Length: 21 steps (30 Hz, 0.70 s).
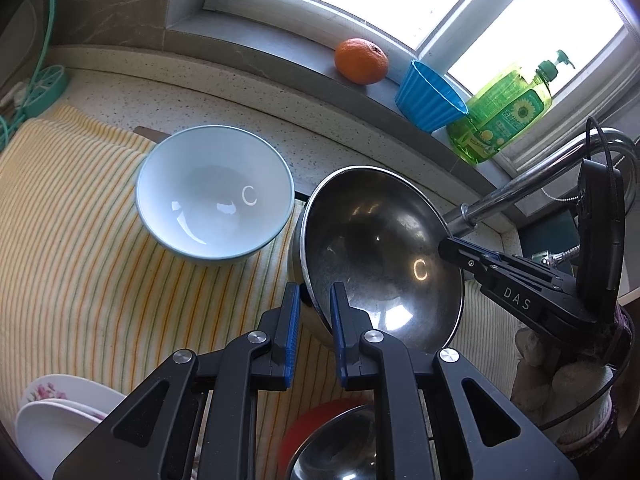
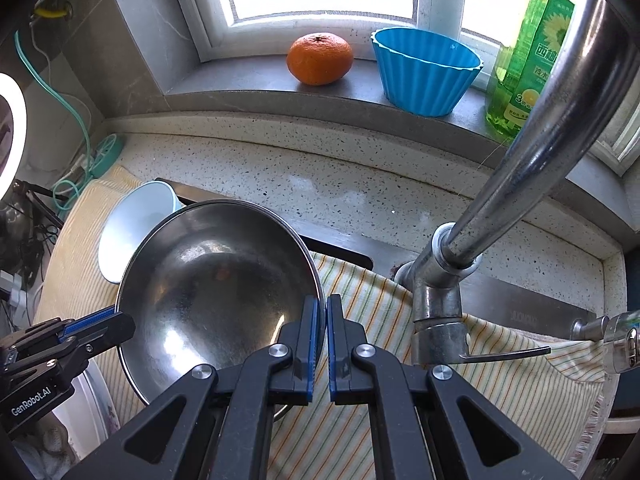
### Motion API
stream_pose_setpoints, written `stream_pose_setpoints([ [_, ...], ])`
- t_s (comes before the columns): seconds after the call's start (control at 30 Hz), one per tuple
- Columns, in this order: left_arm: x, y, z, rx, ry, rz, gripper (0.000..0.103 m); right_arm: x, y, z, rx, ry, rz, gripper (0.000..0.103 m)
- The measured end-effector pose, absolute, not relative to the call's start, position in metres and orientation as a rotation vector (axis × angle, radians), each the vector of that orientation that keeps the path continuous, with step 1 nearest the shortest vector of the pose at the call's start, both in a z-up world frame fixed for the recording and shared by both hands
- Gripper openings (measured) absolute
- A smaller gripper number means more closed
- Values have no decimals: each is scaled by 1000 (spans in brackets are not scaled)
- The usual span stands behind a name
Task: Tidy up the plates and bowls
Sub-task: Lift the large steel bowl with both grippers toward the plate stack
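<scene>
Both grippers, left (image 1: 314, 300) and right (image 2: 323, 312), are pinching the tilted, empty steel bowl (image 1: 380, 256) at centre frame; "GenRobot.AI" is showing lower left, "DAS" at right.

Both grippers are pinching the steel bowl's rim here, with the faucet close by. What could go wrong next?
1. The steel bowl is tilted, held only at its thin rim by the left gripper and right gripper; it could slip.
2. It might knock the light blue bowl beside it.
3. The right gripper may bump the faucet.
</scene>
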<state>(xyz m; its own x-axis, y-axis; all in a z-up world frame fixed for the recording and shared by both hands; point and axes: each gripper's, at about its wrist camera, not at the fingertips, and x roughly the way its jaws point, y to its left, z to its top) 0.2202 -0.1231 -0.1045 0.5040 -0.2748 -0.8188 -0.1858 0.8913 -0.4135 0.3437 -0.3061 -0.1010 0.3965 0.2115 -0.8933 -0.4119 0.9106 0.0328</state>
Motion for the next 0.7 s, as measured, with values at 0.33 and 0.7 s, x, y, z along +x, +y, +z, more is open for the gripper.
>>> stream_pose_setpoints([
  [0.33, 206, -113, -90, -485, 1023, -75, 13, 328, -299, -86, -188, 1066, 390, 4],
  [0.7, 185, -96, -71, -475, 991, -92, 13, 307, -281, -67, -178, 1029, 384, 4],
])
